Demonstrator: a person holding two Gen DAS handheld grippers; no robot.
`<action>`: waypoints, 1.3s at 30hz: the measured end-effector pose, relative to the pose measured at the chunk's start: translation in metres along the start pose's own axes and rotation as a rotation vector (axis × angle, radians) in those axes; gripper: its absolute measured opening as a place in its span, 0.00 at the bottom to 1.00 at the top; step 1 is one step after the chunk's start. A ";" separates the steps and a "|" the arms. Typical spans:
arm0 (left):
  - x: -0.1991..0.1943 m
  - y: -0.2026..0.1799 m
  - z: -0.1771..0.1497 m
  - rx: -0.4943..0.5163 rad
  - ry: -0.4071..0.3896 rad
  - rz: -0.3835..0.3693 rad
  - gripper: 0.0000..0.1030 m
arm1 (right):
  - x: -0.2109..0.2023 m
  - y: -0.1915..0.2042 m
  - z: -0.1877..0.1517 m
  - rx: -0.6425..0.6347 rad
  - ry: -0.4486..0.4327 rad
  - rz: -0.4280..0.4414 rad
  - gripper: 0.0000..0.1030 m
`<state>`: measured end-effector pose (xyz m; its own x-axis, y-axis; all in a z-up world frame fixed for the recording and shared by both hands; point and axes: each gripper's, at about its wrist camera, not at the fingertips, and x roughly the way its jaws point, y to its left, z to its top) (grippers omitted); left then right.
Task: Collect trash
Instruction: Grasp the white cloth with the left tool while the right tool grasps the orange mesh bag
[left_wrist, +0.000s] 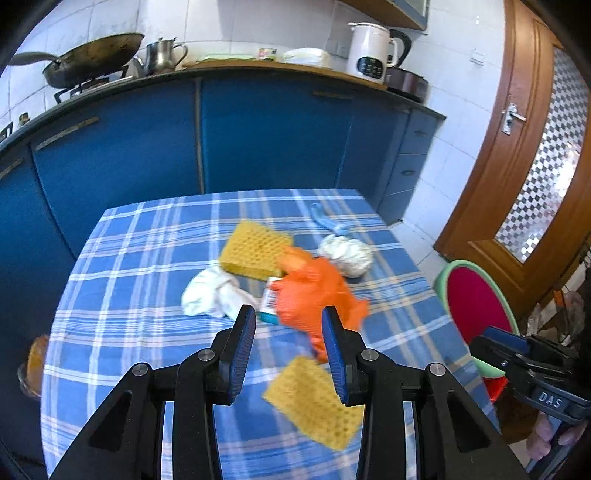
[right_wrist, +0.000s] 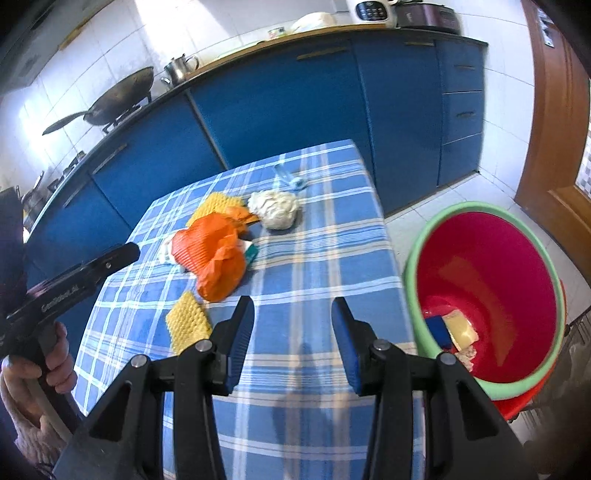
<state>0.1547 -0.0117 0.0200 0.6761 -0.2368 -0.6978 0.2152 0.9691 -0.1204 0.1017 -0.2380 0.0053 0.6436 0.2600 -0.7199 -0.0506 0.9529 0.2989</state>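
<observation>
Trash sits heaped mid-table (right_wrist: 332, 258); bin (right_wrist: 413, 251) stands beside the table edge. Your left gripper (left_wrist: 289, 345) and right gripper (right_wrist: 293, 334) both gape, holding nothing. Risk: grabbing the orange bag (left_wrist: 314, 291) may drag the near yellow foam piece (left_wrist: 314, 402) overboard.

Light: bright daylight, glare on wall tiles (right_wrist: 155, 14) at 11 o'clock | blur: my left view smeared | edges: fisheye-bent, dark corners
</observation>
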 end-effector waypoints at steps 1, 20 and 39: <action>0.003 0.006 0.002 -0.005 0.009 0.005 0.37 | 0.003 0.003 0.001 -0.005 0.004 0.003 0.44; 0.081 0.074 0.019 -0.092 0.108 0.046 0.38 | 0.071 0.050 0.020 -0.040 0.106 0.048 0.44; 0.124 0.066 0.017 -0.049 0.149 0.103 0.40 | 0.124 0.071 0.037 -0.052 0.151 0.070 0.44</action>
<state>0.2648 0.0219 -0.0622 0.5802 -0.1270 -0.8045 0.1135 0.9907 -0.0746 0.2062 -0.1443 -0.0395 0.5150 0.3425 -0.7858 -0.1331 0.9375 0.3214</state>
